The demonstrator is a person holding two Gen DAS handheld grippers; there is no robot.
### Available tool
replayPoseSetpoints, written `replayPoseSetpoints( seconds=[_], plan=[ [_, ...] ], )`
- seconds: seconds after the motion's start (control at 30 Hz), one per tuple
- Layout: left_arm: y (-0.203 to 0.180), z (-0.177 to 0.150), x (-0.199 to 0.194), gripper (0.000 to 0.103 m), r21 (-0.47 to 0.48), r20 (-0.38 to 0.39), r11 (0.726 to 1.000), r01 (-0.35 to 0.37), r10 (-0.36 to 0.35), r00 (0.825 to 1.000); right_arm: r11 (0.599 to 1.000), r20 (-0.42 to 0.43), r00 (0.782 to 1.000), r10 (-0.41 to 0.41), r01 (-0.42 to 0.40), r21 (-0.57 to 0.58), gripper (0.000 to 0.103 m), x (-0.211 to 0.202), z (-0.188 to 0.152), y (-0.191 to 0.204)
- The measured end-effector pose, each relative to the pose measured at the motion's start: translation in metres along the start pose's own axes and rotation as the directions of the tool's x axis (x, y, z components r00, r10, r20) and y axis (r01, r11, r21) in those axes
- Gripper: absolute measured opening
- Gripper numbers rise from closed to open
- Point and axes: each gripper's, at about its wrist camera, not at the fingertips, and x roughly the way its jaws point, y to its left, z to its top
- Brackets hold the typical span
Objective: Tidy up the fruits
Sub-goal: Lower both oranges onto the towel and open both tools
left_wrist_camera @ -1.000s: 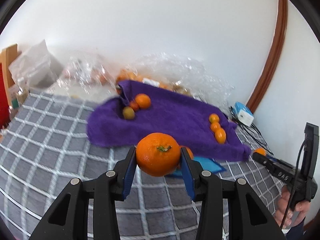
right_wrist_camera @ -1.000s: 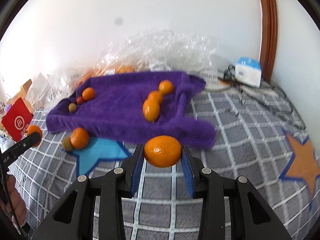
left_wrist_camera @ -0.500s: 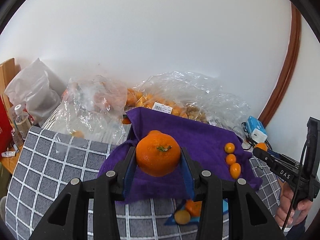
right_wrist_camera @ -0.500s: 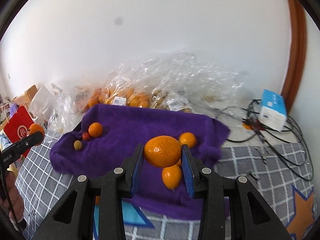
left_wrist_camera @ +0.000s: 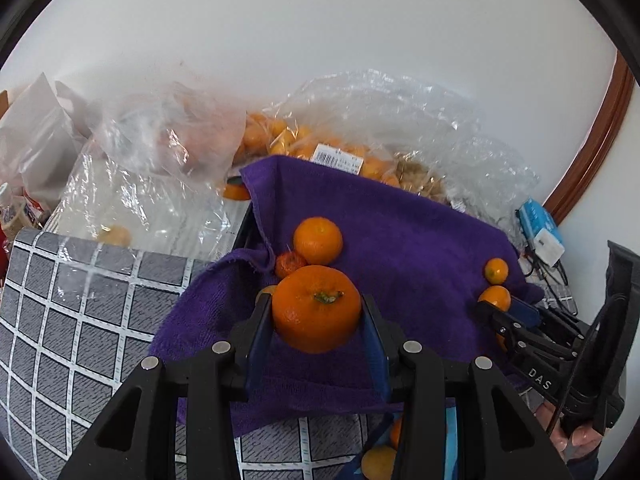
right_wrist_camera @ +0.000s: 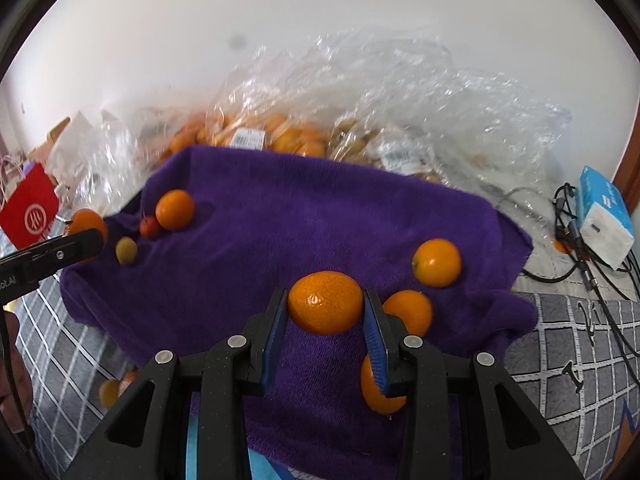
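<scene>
My left gripper (left_wrist_camera: 316, 312) is shut on a large orange tangerine (left_wrist_camera: 316, 307) with its green stem showing, held above the left part of the purple towel (left_wrist_camera: 400, 248). Just beyond it on the towel lie a smaller orange (left_wrist_camera: 318, 240) and a small red fruit (left_wrist_camera: 290, 264). My right gripper (right_wrist_camera: 325, 305) is shut on an oval orange kumquat (right_wrist_camera: 325, 302) over the towel's (right_wrist_camera: 300, 232) right part, beside three loose kumquats (right_wrist_camera: 437, 262). On the far left of that view an orange (right_wrist_camera: 175, 209), a red fruit (right_wrist_camera: 149, 227) and a yellowish fruit (right_wrist_camera: 126, 251) rest on the towel.
Clear plastic bags of fruit (left_wrist_camera: 320, 148) pile up against the white wall behind the towel. A blue-and-white box (right_wrist_camera: 604, 216) and cables (right_wrist_camera: 576, 240) lie at the right. A red paper bag (right_wrist_camera: 30, 210) stands far left. More fruit (left_wrist_camera: 378, 462) lies on the grey checked cloth (left_wrist_camera: 80, 320) below the towel.
Both grippers moved forward over the purple towel with their fruit still held; the towel and the bags behind it now loom much closer, and the fruits on the towel sit right beyond the fingertips.
</scene>
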Motion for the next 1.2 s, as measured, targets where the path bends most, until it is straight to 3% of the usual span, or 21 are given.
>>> replayPoseSetpoints(
  seconds=[0.43, 0.6, 1.0, 1.13, 1.2],
  plan=[
    [-0.006, -0.004, 0.023, 0.040, 0.038, -0.037, 0.998, -0.045, 0.046, 0.998, 0.999, -0.017, 1.000, -0.022, 0.021, -0.028, 0.037, 0.012, -0.003, 0.003],
    [-0.013, -0.002, 0.029, 0.040, 0.050, -0.063, 0.998, -0.034, 0.037, 0.997, 1.000, -0.014, 1.000, -0.018, 0.018, -0.024, 0.047, 0.007, -0.002, 0.001],
    [-0.024, -0.002, 0.033, 0.042, 0.104, -0.090, 0.992, -0.066, 0.075, 0.993, 0.994, 0.057, 0.994, -0.091, 0.088, 0.065, 0.050, -0.048, 0.003, -0.021],
    [-0.027, -0.002, 0.015, 0.056, 0.100, -0.076, 0.994, -0.041, 0.049, 0.996, 0.986, 0.074, 0.984, -0.159, 0.155, 0.057, 0.050, -0.069, -0.005, -0.023],
    [-0.029, -0.004, -0.002, 0.057, 0.117, -0.046, 0.993, -0.034, 0.040, 0.998, 0.985, 0.077, 0.983, -0.165, 0.160, 0.064, 0.050, -0.076, -0.010, -0.023]
  ],
)
